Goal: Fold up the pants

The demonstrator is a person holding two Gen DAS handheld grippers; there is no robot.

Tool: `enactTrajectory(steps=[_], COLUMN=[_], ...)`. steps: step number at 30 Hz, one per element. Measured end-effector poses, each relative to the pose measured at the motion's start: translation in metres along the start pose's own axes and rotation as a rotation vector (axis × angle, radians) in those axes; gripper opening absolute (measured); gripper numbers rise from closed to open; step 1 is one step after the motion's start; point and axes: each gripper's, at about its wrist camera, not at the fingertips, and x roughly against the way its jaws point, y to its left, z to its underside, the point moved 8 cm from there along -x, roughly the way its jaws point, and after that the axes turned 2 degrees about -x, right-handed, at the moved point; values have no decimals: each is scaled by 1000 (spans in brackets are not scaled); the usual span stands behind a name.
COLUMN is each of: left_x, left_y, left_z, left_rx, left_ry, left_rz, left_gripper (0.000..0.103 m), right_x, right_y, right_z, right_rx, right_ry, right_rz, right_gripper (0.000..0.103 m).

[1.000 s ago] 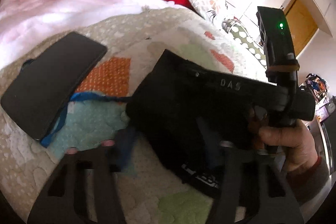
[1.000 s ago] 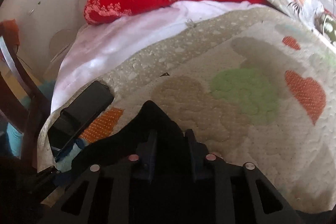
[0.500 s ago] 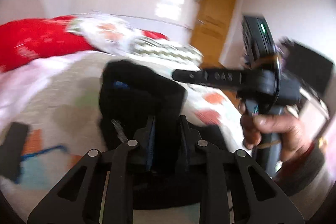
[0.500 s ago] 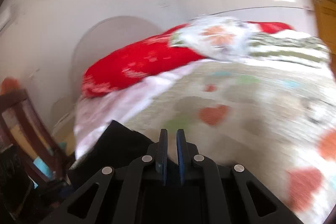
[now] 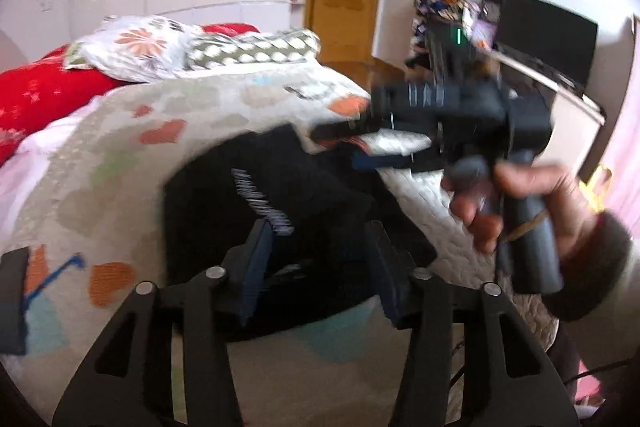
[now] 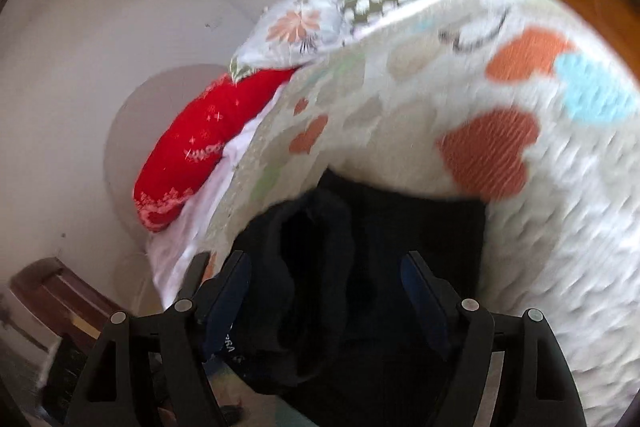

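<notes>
Opening wide, the left claw (image 5: 316, 263) and right claw (image 6: 326, 291) let go of the black pants (image 5: 280, 211), lying folded low on the bed (image 5: 120, 163). More smoothing looks left.

The left hand-held gripper (image 5: 318, 259) has matte black fingers built of cut-out linkage arms, pinned by round silver screws, and each tip carries a dark blue pad (image 5: 256, 263). The right hand-held gripper (image 6: 326, 291) is built alike; seen from the left one, it is a blocky black body with a green light on top and a dark round handle. The hand (image 5: 516, 203) on that handle wears a dark sleeve (image 5: 596, 263) with a thick ribbed cuff.
</notes>
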Motion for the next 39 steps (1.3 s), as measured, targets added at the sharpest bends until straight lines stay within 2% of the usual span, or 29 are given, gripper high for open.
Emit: enactTrajectory(steps=[3,5,6,7,8,10,12,17,19,20,21,22,23,24,27,29,31,34,36,39], left_x=[11,6,0,-7,-14,-16,-15,-33,-56,-68,-77,-85,-85,-83,-72,-67,-70,-85,-99,-121], left_y=[32,55,63,72,79,84,83,72,63,59,56,55,55,56,64,70,75,77,81,82], left_z=[-3,0,3,4,5,7,1,-16,-9,-4,-1,4,7,6,-4,-14,-23,-31,-31,-22], left_rx=[39,75,98,124,152,178,205,202,189,181,172,162,159,163,173,174,177,167,172,172], left_ry=[-26,-10,3,14,33,46,30,14,78,110,131,151,157,154,138,114,108,129,165,238], left_rz=[-85,-155,-165,-170,-180,-185,-166,-158,-157,-154,-154,-163,-173,-175,-198,-220,-233,-259,-276,-278], left_gripper=[49,49,49,49,49,49,49,49,49,49,49,49,49,49,49,49,49,49,49,49], right_x=[-23,-41,-48,-57,-61,-61,-47,15,26,24,17,9,9,14,39,58,63,47,27,-3], right_y=[7,14,17,25,29,35,40,32,12,-2,-12,-27,-35,-38,-30,-21,0,25,30,18], right_z=[8,15,18,24,27,29,27,16,17,21,25,32,35,36,27,14,4,0,-2,-5], right_rx=[18,11,22,58,91,181,206,219,196,180,168,161,165,177,169,194,243,299,337,342], right_ry=[35,76,95,110,102,69,40,-86,-94,-71,-36,21,35,28,-42,-119,-160,-148,-118,-61], right_rz=[12,-9,-18,-15,-1,80,75,121,195,231,260,336,396,435,413,450,399,329,344,372], right_gripper=[78,78,75,66,40,32,21,20,21,23,33,42,52,52,52,52,52,44,40,39])
